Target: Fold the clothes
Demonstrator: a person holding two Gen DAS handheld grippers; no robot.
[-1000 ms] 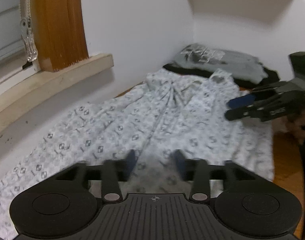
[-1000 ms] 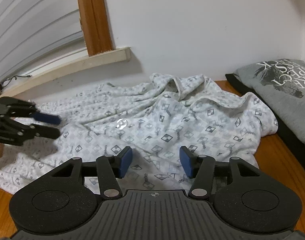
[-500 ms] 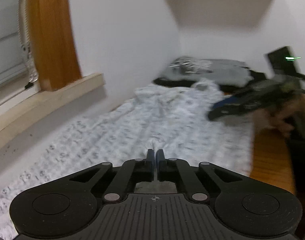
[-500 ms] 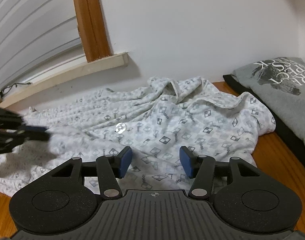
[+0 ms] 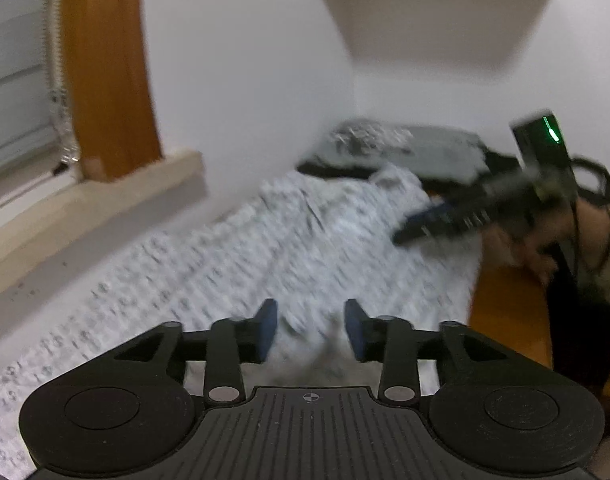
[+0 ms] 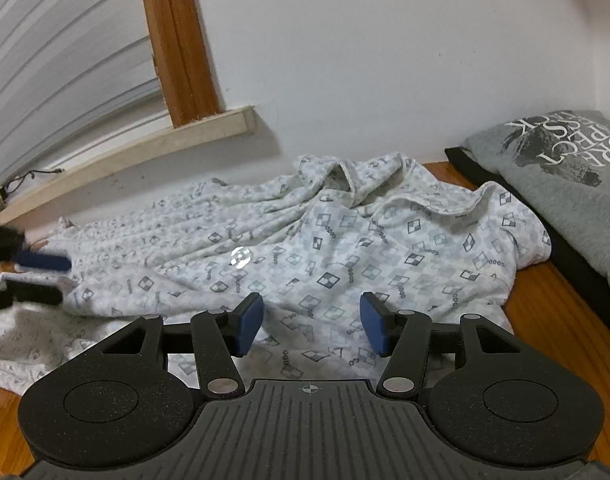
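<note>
— Orange-brown wooden tabletop [image 6: 545, 312] carried what?
— White checker-printed crumpled garment [image 6: 345, 248], spread near the wall. Left gripper [image 5: 311, 328] jaws were opening, nothing between; right gripper [image 6: 313, 326] jaws stood apart, empty.

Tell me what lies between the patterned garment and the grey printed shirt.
In the right wrist view, a strip of bare wooden surface and the black cloth under the grey printed shirt separate it from the patterned garment.
</note>
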